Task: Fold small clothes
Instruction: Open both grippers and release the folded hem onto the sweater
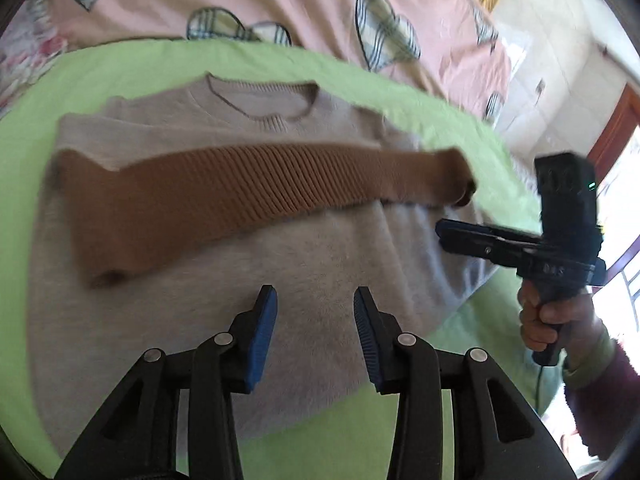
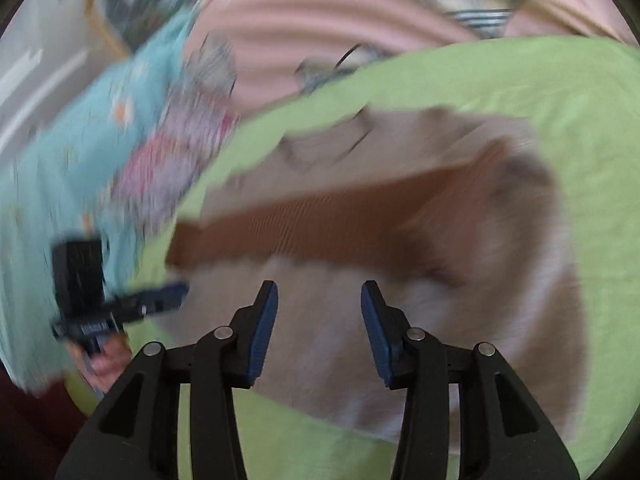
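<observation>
The left wrist view is sharp and shows the small beige sweater [image 1: 224, 280] lying flat on a green sheet [image 1: 400, 440] on the bed, neckline away from the camera, with one brown ribbed sleeve [image 1: 240, 192] folded across its chest. The right wrist view is heavily blurred; it shows the same sweater [image 2: 400, 320] and sleeve [image 2: 320, 232] from the other side, plus a light blue cloth [image 2: 60, 152] beyond the green sheet [image 2: 560, 112] that the left view lacks. The left tongs [image 1: 315, 308] hover over the sweater's lower body, jaws apart and holding nothing. The right tongs [image 2: 319, 304] hang likewise above the sweater, jaws spread and empty; in the left view they [image 1: 448, 232] point toward the sweater's edge just below the sleeve cuff, gripped by the right hand [image 1: 556, 320] from below. The left hand [image 2: 106, 356] shows dimly in the right view under its tool. A pink quilt [image 1: 280, 0] with plaid hearts lies behind the sheet.
</observation>
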Demonstrator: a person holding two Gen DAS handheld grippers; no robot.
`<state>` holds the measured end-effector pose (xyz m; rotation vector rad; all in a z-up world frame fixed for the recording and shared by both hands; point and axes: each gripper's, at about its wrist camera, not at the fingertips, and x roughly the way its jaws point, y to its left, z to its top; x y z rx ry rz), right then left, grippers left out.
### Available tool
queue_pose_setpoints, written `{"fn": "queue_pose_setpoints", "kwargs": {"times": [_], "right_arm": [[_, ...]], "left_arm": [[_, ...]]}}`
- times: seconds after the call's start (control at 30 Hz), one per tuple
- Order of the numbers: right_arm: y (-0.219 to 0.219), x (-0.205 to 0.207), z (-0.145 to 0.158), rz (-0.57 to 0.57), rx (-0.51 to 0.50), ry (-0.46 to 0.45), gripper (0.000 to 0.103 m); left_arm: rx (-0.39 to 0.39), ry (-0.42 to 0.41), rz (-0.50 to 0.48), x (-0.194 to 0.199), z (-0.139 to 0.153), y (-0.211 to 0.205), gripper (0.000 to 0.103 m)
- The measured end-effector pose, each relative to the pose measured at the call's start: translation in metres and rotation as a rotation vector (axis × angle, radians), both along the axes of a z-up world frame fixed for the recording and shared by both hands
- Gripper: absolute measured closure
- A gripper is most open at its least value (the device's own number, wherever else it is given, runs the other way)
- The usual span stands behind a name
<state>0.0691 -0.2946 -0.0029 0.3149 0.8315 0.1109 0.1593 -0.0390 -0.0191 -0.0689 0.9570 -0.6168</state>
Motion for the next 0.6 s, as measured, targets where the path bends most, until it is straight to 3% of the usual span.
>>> {"fn": "queue_pose_setpoints", "kwargs": {"times": [0.1,0.2,0.3,0.37,0.6], "right_arm": [[0.003,0.019,-0.013,0.010,-0.071,0.061,0.058],[-0.017,0.031,-0.012,-0.058,-0.150,0.064,0.061],[-0.051,0.043,-0.002,-0.171,-0.164,0.031,0.061],[-0.072,0.049,0.005,-0.239,-0.154,0.011,0.061],[-0.130,0.058,0.016,-0.480,-0.063,-0.037,0.059]], "left_arm": [[0.044,0.026,0.024,0.024,-0.007,-0.002,0.067],[0.001,0.037,0.054,0.049,0.001,0.015,0.073],[0.051,-0.034,0.143,0.073,0.019,0.031,0.071],[0.094,-0.068,0.219,0.088,0.026,0.043,0.057],[0.068,-0.033,0.466,0.139,0.024,0.106,0.056]]}}
